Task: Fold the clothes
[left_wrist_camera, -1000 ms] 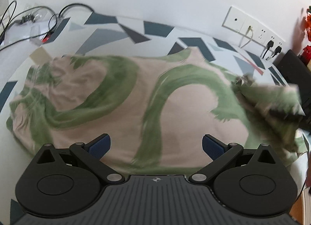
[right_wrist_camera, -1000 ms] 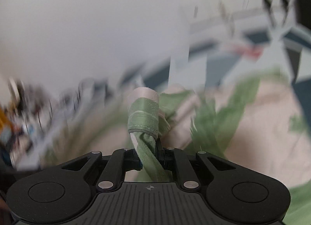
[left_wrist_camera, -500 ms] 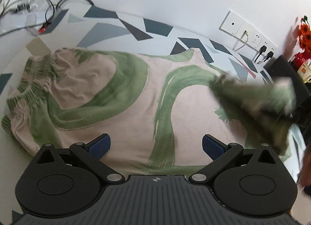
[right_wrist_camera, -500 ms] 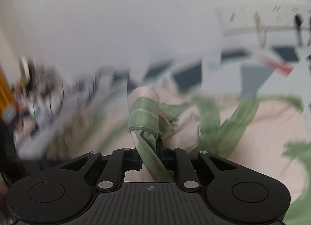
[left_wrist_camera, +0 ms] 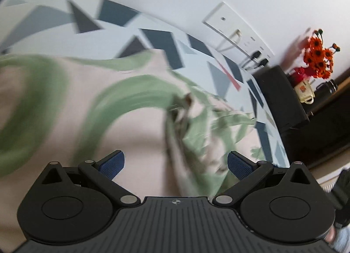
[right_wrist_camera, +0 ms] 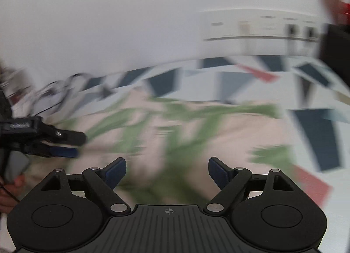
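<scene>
Your left claw (left_wrist_camera: pixel 176 163) stood wide, its blue pads (left_wrist_camera: pixel 112 163) well apart with nothing between them, hovering over the garment (left_wrist_camera: pixel 135 121), a beige piece with broad green brush-stroke markings. That garment lay spread on the worktop (left_wrist_camera: pixel 153 38), which wore a white cover printed with dark blue and grey triangles. In the left wrist view, a rumpled fold of the garment's right part (left_wrist_camera: pixel 201 126) lay bunched on top of the flat cloth, just ahead of the claw and toward its right finger; the picture was smeared with motion, so the exact edges of the fold could not be made out. Your right claw (right_wrist_camera: pixel 167 172) was also spread wide and gripped nothing, with the same cloth (right_wrist_camera: pixel 175 134) lying blurred under and ahead of it. The left claw showed in the right wrist view at the far left (right_wrist_camera: pixel 65 144), low over the cloth, though whether it touched the fabric could not be told. As for containers, a cream cup (left_wrist_camera: pixel 304 92) stood on the dark furniture (left_wrist_camera: pixel 328 121) to the right of the worktop, beside a red vase (left_wrist_camera: pixel 298 75) that held orange flowers (left_wrist_camera: pixel 319 53); what the cup held could not be seen. A white socket strip (left_wrist_camera: pixel 236 32) with plugs ran along the wall behind.
</scene>
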A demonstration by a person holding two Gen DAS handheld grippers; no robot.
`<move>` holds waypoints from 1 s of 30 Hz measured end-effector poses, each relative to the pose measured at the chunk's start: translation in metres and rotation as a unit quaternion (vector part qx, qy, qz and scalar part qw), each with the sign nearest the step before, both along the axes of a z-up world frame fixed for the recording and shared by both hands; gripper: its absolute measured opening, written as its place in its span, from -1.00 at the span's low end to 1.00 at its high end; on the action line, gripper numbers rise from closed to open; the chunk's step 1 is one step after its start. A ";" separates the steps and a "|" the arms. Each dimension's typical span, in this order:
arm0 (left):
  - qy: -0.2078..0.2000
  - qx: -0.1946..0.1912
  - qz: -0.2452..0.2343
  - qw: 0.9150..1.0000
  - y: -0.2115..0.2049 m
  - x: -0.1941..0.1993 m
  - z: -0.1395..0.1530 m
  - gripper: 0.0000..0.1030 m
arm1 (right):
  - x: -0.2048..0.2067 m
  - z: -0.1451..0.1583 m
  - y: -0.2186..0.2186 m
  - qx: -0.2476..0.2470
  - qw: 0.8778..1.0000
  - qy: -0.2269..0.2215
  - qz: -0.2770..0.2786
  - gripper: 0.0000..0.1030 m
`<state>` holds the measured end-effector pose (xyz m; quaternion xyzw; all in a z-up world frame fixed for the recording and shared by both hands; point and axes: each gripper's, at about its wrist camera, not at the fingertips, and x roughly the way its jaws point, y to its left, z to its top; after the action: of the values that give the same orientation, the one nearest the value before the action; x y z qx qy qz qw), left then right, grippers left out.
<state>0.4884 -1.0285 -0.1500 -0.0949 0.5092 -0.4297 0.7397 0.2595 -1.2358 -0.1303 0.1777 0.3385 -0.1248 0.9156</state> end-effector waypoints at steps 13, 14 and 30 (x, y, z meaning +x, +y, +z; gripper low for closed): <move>0.021 0.035 -0.029 0.999 -0.087 0.044 -0.017 0.82 | 0.017 -0.024 0.050 -0.003 0.994 -0.019 0.106 0.14; 0.012 0.034 -0.032 0.999 -0.087 0.044 -0.017 0.58 | 0.023 -0.028 0.054 -0.006 0.994 -0.011 0.112 0.13; -0.103 0.079 -0.039 0.991 -0.046 0.022 0.010 -0.40 | 0.001 -0.011 0.056 0.042 0.986 -0.016 0.159 -0.94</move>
<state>0.5106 -1.0750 -0.1404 0.0285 0.4660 -0.4243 0.7759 0.2606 -1.1800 -0.1413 0.1618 0.3525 0.0396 0.9209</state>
